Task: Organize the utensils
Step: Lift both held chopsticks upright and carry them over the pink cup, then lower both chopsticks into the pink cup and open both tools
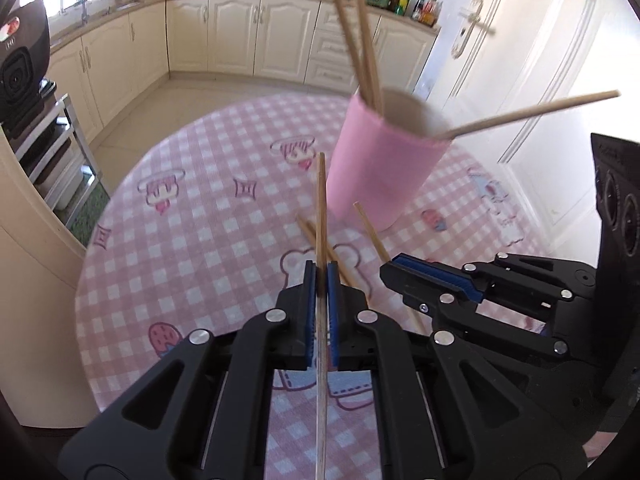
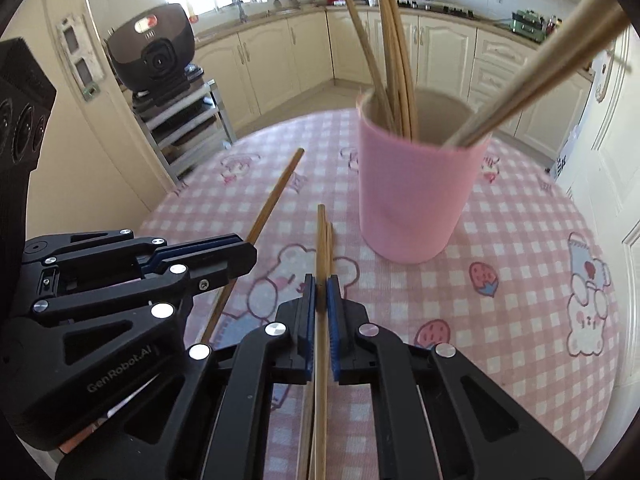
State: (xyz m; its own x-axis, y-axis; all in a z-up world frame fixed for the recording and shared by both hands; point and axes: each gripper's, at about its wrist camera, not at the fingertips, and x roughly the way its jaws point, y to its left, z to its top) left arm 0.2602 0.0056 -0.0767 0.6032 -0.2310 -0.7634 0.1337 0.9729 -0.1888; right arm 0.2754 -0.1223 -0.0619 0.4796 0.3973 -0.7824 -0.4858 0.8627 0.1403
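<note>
both chopsticks pinched, pink cup (image 2: 416, 196) just ahead

my left hand-held gripper (image 1: 321, 276) and right hand-held gripper (image 2: 321, 290) are each closed narrow on a chopstick (image 1: 321, 208), tips short of the cup. i judge them light, stiff, slick; hold mid-shaft. a spare chopstick (image 1: 372, 236) lies on the surface (image 1: 180, 240) before the cup.

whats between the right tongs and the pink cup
Only bare checked tablecloth, seen in the right wrist view; the right tongs grip a chopstick pointing just left of the pink cup.

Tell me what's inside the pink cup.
The pink cup holds several wooden chopsticks leaning on the left rim and more slanting out right. Their lower ends and the cup's bottom are hidden by its wall.
</note>
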